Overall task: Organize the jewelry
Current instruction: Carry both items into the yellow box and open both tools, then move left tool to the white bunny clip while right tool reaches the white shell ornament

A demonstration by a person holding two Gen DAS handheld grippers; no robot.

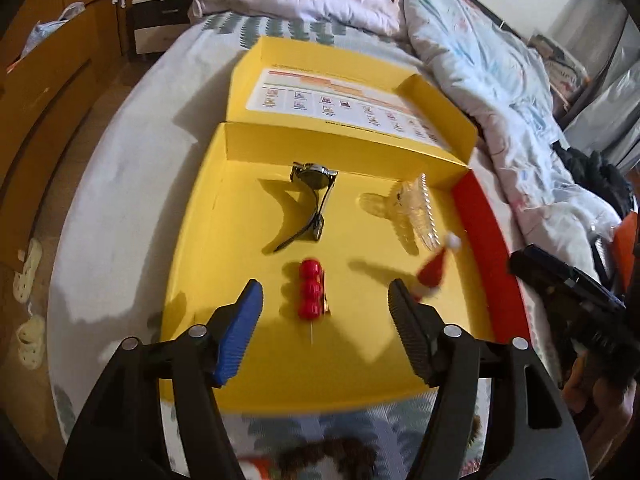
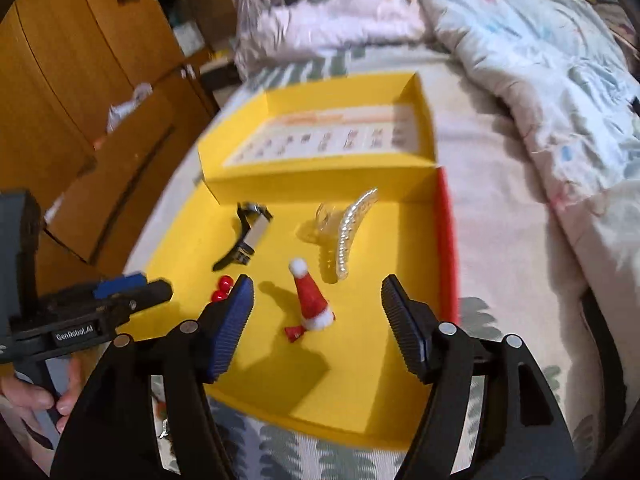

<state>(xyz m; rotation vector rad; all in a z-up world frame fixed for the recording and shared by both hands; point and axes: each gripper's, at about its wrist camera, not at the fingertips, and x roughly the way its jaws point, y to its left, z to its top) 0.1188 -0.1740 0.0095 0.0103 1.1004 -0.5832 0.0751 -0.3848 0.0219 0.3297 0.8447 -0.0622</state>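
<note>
An open yellow box [image 1: 224,248] lies on the bed and holds the jewelry. In the left wrist view it holds a wristwatch [image 1: 314,190], a clear pearl hair claw [image 1: 414,210], a red bead hairpin [image 1: 310,290] and a red Santa-hat clip [image 1: 434,268]. My left gripper [image 1: 325,300] is open and empty, its jaws either side of the red bead hairpin and above it. In the right wrist view my right gripper [image 2: 316,300] is open and empty over the Santa-hat clip [image 2: 312,300]. The watch [image 2: 248,236], hair claw [image 2: 348,232] and beads [image 2: 222,288] lie beyond.
The box lid [image 1: 340,92] with a printed sheet stands open behind. Crumpled quilts [image 1: 480,52] lie at the back and right of the bed. Wooden cabinets [image 2: 80,80] stand left. The left gripper's body [image 2: 80,312] shows in the right wrist view.
</note>
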